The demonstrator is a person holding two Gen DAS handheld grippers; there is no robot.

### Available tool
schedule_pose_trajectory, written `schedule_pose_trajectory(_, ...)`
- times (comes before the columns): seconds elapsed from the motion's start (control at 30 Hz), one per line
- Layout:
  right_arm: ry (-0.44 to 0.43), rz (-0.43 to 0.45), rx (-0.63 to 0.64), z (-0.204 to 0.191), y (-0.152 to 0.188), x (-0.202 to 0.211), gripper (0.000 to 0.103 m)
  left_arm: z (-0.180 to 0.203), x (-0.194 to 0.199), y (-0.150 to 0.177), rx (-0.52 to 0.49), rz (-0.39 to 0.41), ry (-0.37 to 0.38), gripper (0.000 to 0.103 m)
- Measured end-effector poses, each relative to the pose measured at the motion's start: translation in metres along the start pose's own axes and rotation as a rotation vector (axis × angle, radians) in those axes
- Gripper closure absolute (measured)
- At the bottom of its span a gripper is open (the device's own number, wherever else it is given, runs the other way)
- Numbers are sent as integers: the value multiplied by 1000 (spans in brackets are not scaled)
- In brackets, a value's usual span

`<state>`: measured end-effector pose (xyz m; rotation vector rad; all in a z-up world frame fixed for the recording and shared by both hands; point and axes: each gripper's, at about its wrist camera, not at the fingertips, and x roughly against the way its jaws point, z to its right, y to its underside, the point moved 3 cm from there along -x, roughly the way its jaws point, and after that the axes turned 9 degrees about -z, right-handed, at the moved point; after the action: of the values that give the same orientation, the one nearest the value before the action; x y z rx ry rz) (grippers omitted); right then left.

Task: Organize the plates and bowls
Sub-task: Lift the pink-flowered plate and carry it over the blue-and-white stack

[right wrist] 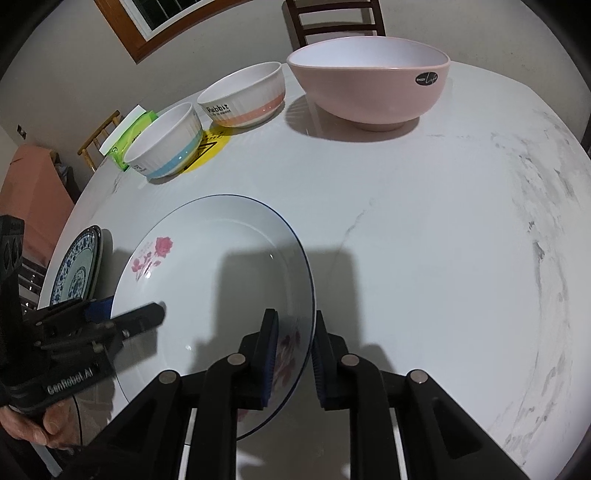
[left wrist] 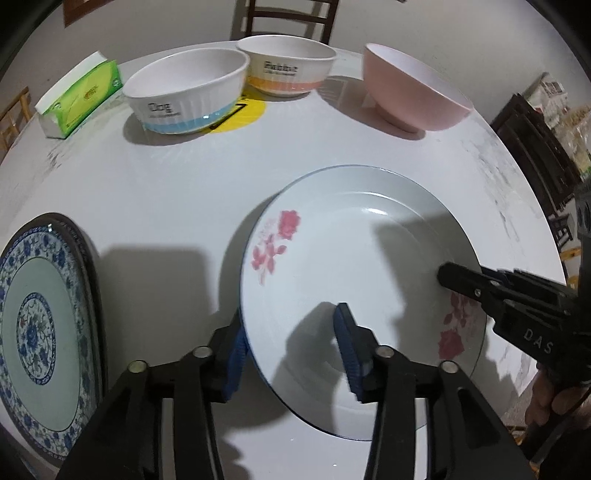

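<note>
A white plate with pink roses (left wrist: 351,258) (right wrist: 221,266) hangs tilted just over the white table (right wrist: 424,240), throwing a shadow below it. My right gripper (right wrist: 295,350) is shut on the plate's right rim, one pad inside and one outside; its black finger also shows in the left wrist view (left wrist: 461,282). My left gripper (left wrist: 293,350) (right wrist: 147,317) straddles the plate's left rim with its jaws apart, open, the inner pad clear of the rim. A blue-patterned plate (left wrist: 40,314) (right wrist: 75,273) lies at the left.
At the back stand a blue-striped bowl (left wrist: 188,92) (right wrist: 166,144), an orange-striped bowl (left wrist: 288,66) (right wrist: 243,96) and a larger pink bowl (left wrist: 410,88) (right wrist: 369,85). A green tissue pack (left wrist: 81,96) lies far left. A chair (right wrist: 332,22) stands behind the table.
</note>
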<state>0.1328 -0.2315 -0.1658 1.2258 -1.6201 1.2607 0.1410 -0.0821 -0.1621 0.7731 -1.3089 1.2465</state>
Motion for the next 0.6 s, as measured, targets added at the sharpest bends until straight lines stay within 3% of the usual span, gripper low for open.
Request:
schedule_pose_trajectory(0.17,5,2,-17,1,2,2,85,-16,4,0,51,-13,38,84)
schedule_pose_trajectory(0.6,11,-8,-35,-5,5,1,85,-25,10,6,74,-21,38,87)
